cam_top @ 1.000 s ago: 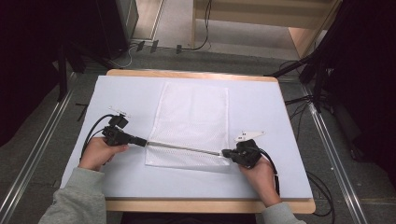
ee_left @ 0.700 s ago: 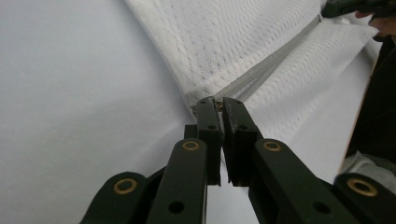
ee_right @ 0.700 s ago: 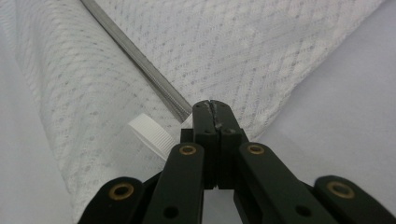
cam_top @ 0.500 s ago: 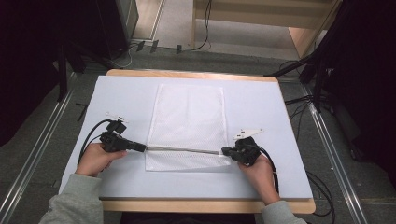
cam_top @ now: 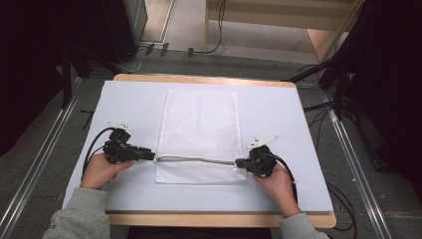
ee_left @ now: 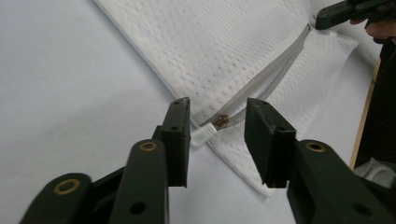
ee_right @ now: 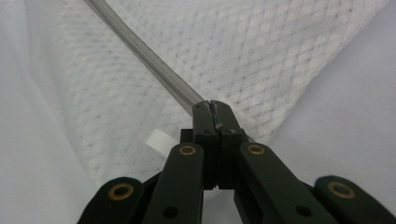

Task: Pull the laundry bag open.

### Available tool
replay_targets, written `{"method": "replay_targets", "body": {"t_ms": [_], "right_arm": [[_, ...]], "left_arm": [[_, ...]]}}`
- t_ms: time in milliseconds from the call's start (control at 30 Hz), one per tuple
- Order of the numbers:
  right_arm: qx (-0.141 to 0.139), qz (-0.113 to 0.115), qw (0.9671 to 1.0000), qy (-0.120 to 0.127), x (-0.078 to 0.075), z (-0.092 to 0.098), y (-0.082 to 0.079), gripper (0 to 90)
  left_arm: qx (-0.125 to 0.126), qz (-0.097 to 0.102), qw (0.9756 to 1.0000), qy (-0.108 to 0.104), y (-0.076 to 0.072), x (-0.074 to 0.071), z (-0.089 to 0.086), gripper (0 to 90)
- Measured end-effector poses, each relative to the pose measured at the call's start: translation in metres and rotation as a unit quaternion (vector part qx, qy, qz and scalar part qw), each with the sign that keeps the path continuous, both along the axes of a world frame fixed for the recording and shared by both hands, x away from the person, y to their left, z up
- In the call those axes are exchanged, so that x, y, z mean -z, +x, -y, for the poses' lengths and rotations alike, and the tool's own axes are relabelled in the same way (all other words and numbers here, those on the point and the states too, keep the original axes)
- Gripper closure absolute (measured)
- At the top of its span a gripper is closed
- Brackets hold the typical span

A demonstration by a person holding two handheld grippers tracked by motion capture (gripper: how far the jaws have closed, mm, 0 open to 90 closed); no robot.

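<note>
A white mesh bag (cam_top: 201, 127) lies flat in the middle of the table, with a grey zipper (cam_top: 196, 160) running across its near end. My left gripper (cam_top: 152, 156) is at the zipper's left end. Its jaws have just been opening. They stand open (ee_left: 218, 103) on either side of the brass zipper pull (ee_left: 219, 122) and its white tab (ee_left: 201, 135), with no pad touching them. At the zipper's right end my right gripper (cam_top: 238, 162) is shut (ee_right: 215, 106) on the bag's edge where the zipper (ee_right: 140, 51) ends.
A pale cover (cam_top: 278, 114) spreads over the wooden table (cam_top: 219, 219). Cables trail from both grippers over the table's sides. A small white label (ee_right: 159, 141) sticks out of the bag beside the right jaws. Dark stands and floor rails flank the table.
The left gripper slid slightly left and toward the near edge, then opened and let go of the zipper pull. The zipper, taut before, now lies slack. The right gripper has kept still.
</note>
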State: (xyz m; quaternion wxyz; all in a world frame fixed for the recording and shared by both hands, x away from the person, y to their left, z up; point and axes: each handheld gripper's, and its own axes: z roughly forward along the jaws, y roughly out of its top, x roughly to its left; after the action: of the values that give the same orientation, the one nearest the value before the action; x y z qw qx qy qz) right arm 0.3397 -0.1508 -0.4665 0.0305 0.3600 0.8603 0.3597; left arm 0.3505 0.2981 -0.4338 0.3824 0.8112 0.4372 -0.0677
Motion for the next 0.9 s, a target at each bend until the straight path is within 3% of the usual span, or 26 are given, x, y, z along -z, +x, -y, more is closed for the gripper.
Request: {"method": "replay_targets", "body": {"t_ms": [100, 300, 600, 900], "right_arm": [[0.015, 0.005, 0.9997, 0.016, -0.005, 0.004, -0.001, 82.4], [0.036, 0.033, 0.9982, 0.034, -0.01, 0.017, 0.003, 66.5], [0.049, 0.043, 0.9973, 0.035, -0.007, 0.026, 0.009, 50.4], [0.093, 0.044, 0.9935, 0.048, -0.004, 0.043, 0.017, 39.6]], "left_arm": [[-0.011, 0.03, 0.9994, 0.008, -0.002, -0.004, 0.0, 52.5], [-0.025, 0.063, 0.9976, 0.015, -0.002, -0.007, -0.002, 43.2], [-0.042, 0.068, 0.9961, 0.036, 0.001, -0.004, -0.007, 37.5], [-0.063, 0.064, 0.9951, 0.041, 0.005, -0.003, -0.015, 36.3]]}}
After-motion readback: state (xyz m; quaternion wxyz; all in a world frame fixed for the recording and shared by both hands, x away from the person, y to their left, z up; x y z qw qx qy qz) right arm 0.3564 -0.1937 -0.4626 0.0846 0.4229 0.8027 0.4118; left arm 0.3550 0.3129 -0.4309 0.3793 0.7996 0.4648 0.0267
